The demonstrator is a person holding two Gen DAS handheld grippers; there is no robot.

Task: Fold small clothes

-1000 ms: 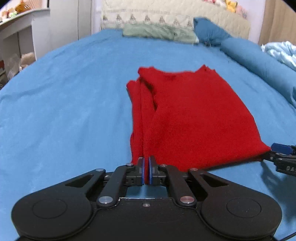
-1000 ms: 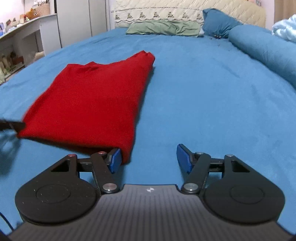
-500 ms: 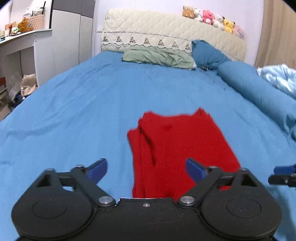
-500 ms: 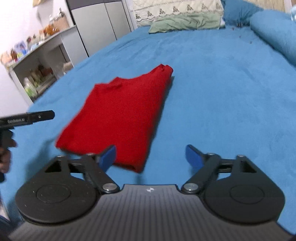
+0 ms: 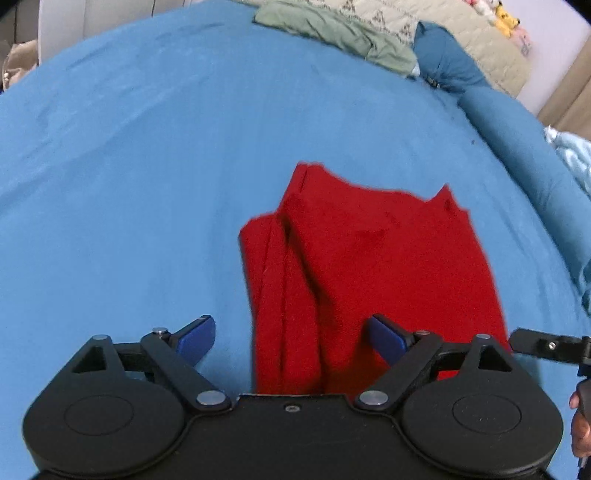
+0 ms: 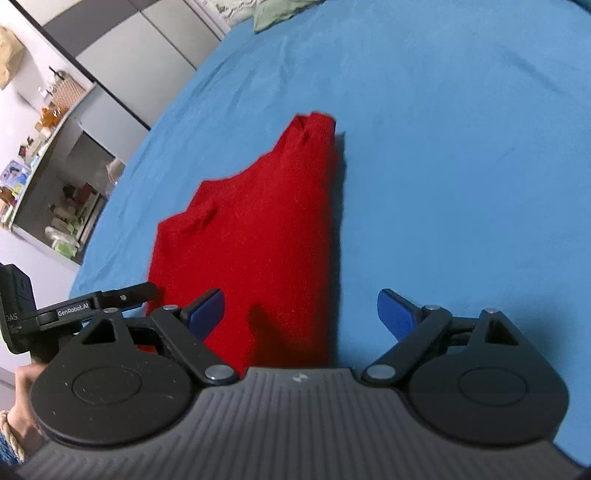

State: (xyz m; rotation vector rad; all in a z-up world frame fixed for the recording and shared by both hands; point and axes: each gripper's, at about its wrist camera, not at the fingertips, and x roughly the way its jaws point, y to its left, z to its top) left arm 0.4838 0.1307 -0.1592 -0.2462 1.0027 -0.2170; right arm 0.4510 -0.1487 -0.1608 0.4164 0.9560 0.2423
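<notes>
A red garment [image 5: 369,266] lies folded flat on the blue bed [image 5: 147,166], with folded layers showing along its left side. My left gripper [image 5: 291,338] is open and empty, held above the garment's near edge. The same garment [image 6: 258,236] shows in the right wrist view. My right gripper [image 6: 301,314] is open and empty above its near right edge. The right gripper's tip [image 5: 543,345] shows at the right of the left wrist view. The left gripper [image 6: 107,299] shows at the left of the right wrist view.
A green pillow [image 5: 332,29], a blue pillow [image 5: 447,62] and a long blue bolster [image 5: 517,147] lie at the head and right side. A padded headboard [image 5: 480,44] stands behind. White shelves with clutter [image 6: 55,166] and a wardrobe [image 6: 140,62] stand left of the bed.
My left gripper opened and let go of the garment's near edge. Both grippers rose and now look down on it. The garment lies flat.
</notes>
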